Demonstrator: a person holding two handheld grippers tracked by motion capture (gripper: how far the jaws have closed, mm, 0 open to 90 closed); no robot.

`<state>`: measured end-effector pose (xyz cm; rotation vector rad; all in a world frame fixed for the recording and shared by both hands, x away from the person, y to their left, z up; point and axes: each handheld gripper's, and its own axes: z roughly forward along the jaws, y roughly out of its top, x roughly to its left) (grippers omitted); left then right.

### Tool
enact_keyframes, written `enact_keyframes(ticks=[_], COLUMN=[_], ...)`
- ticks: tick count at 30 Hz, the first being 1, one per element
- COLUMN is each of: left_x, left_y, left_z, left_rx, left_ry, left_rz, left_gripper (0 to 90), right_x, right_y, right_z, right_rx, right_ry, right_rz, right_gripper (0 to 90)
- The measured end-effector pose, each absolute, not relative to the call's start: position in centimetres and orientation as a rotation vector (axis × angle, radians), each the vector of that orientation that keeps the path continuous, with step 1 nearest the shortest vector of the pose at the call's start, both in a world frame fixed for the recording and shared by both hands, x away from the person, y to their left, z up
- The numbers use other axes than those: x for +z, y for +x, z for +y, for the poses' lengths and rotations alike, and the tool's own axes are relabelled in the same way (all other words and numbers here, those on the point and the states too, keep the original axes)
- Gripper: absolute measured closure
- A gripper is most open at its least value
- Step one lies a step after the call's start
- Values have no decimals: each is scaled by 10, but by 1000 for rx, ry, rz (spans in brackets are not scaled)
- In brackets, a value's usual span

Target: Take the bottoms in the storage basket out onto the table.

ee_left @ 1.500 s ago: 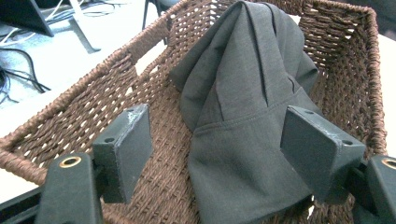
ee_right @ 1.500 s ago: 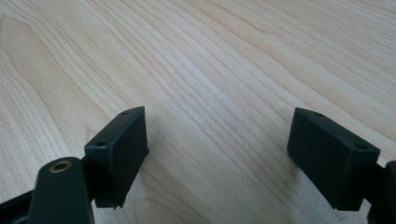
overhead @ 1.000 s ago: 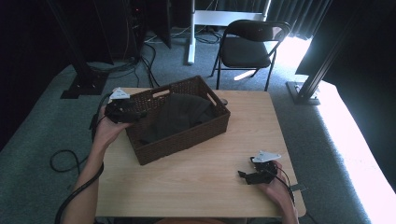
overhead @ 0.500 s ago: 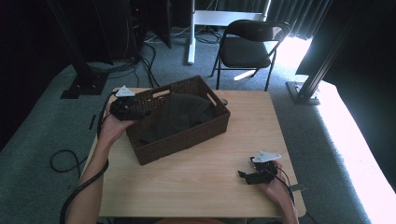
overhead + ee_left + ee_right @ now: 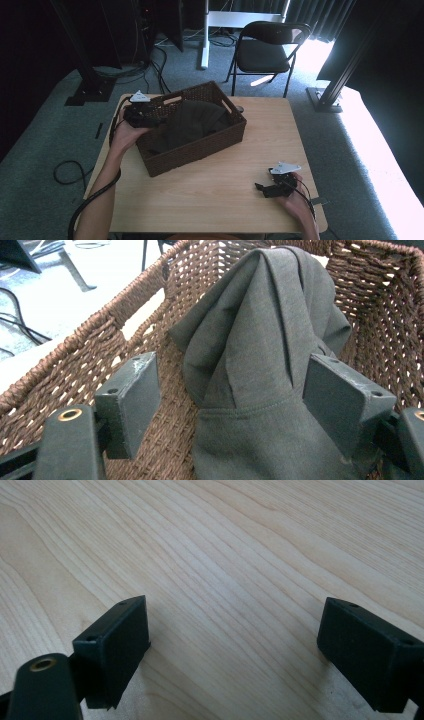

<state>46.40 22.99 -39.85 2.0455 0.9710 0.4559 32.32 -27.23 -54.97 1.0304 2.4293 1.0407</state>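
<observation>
Scene: a light wooden surface [image 5: 220,185] is seen from above, with a person's forearms coming in from the near edge.
Basket: a dark brown woven basket [image 5: 200,150] stands on the far left part of the surface, set at a slant.
Garment: a dark grey garment [image 5: 192,122] lies bunched inside the basket; in the left gripper view its folds [image 5: 265,340] rise against the far wall of the basket [image 5: 130,310].
Left gripper: the left gripper [image 5: 150,116] is held over the left rim of the basket, aimed at the garment.
Left jaws: spread wide and released, with a fold and a stitched hem of the garment lying between them; nothing is clamped.
Right gripper: the right gripper [image 5: 267,188] rests low near the right near corner of the surface, well apart from the basket.
Right jaws: spread apart and empty, with bare wood [image 5: 235,580] between them.
Progress: judged as an early stage; the garment is wholly in the basket and no grasp has been made.
Left to do: closing the left jaws on the cloth and lifting it out, as far as can be judged.
Beyond the surface: a black folding chair [image 5: 267,50] stands on grey carpet.
</observation>
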Motion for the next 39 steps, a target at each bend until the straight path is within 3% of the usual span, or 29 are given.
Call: enact_keyframes(ticks=[12, 39], left_x=[-396, -392], left_y=[470, 487], left_z=[221, 208], left_rx=[454, 401], left_ry=[2024, 2014], left_rz=[963, 955], left_gripper=[167, 167], right_x=[-550, -550], right_y=[322, 322], right_z=[-272, -272], right_rx=[1039, 1038], right_ry=[1040, 1043], right_rz=[2424, 2419], right_gripper=[131, 130])
